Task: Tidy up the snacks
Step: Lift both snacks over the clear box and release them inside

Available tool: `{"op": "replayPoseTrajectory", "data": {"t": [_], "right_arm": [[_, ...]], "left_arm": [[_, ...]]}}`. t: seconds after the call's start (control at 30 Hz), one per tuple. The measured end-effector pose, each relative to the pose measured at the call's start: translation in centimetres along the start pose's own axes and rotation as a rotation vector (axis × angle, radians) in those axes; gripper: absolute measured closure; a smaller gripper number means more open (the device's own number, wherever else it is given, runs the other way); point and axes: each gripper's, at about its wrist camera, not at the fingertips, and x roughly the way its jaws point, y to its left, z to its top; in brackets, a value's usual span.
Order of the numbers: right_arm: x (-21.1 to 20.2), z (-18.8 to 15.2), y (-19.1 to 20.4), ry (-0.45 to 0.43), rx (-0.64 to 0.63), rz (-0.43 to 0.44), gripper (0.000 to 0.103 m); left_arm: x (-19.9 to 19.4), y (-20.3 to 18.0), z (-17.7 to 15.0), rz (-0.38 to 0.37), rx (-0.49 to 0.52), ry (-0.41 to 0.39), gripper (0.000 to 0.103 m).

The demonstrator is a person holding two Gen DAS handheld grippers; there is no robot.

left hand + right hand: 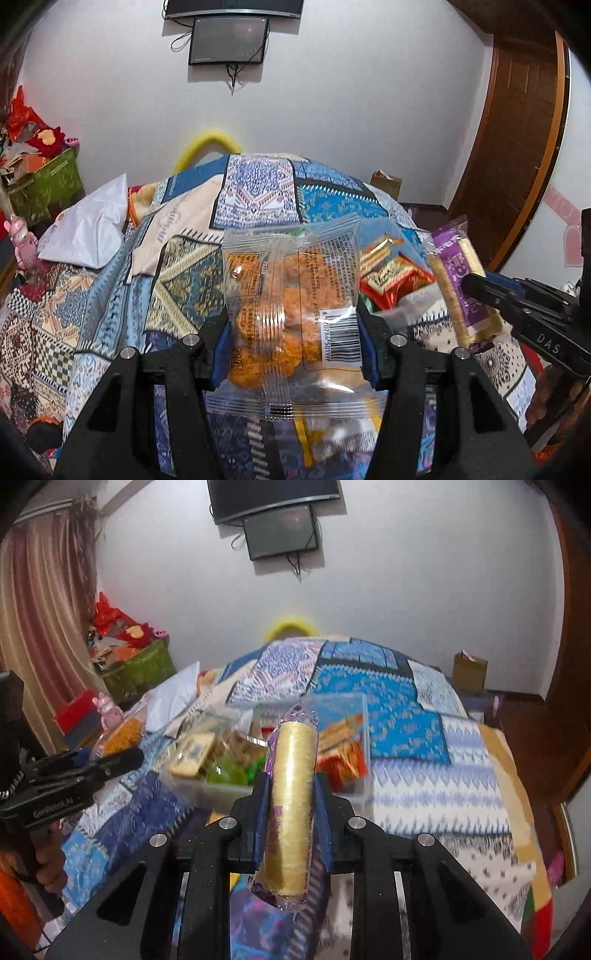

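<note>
Up above the bed (pixel 424 746), the left gripper (pixel 293 332) squeezed a clear bag of orange snacks (pixel 291 295) between its fingers; a barcode showed on it. The right gripper (pixel 291 794), marked "DAS", pinched a purple-wrapped yellow roll (pixel 291 805). "GenRobot.AI" was on the left one. A clear box of snacks (pixel 280 753) sat on the bed.
</note>
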Motion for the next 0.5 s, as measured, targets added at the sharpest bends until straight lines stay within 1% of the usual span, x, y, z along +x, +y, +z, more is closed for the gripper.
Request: {"op": "replayPoseTrajectory", "data": {"t": [0.23, 0.5], "right_arm": [[2.5, 1.9, -0.1, -0.014, 0.024, 0.022, 0.082], [5.9, 3.5, 0.1, -0.001, 0.028, 0.026, 0.082]], "left_arm": [[2.4, -0.2, 2.0, 0.013, 0.007, -0.018, 0.048], [6.1, 0.0, 3.3, 0.022, -0.004, 0.007, 0.048]]}}
